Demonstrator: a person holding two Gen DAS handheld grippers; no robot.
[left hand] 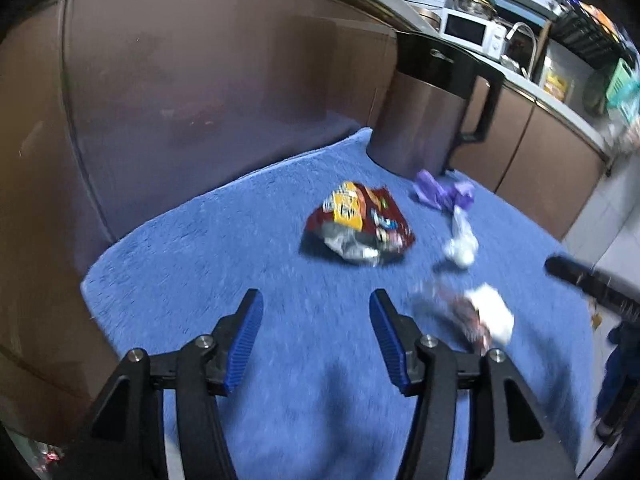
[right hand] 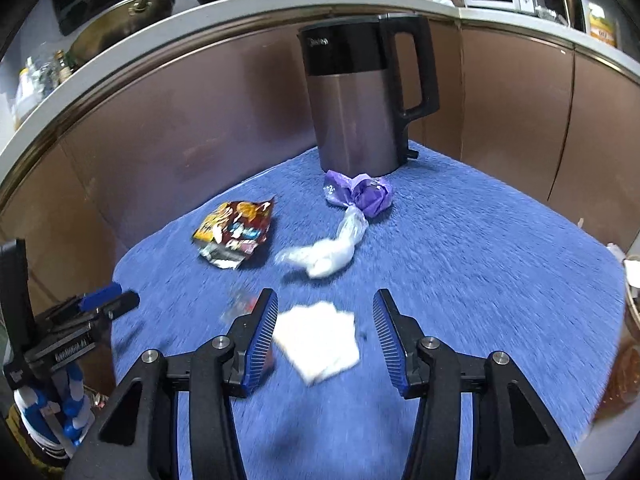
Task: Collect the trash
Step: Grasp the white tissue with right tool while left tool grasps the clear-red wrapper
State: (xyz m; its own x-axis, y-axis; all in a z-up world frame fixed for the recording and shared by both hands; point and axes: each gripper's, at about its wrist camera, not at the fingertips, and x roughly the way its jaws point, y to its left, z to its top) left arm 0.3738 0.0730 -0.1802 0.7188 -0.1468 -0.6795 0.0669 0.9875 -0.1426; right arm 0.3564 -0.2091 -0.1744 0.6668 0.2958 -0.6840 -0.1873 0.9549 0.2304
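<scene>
Blue fleece covered the bench, and the rubbish lay scattered over it in front of a brown cabinet wall. A steel kettle with a black handle stood upright at the far edge of the cloth. Just before its base lay a crumpled purple wrapper, and touching that, nearer the camera, a twisted clear plastic bag. To the left of these, apart from them, was a red and yellow snack packet, torn open with its silver lining showing.

The right tool was spread wide with nothing in its grip; a white folded tissue lay flat on the fleece between its blue ribbed fingers, closer to the left one. A small, blurred clear wrapper with red print sat just beyond that finger's tip.

The left tool was likewise wide open and empty, poised over bare fleece, with the snack packet well ahead of it and the tissue off to its right. In the right wrist view it appeared at the bench's left edge. Motion blur softened the nearer pieces in both views.
</scene>
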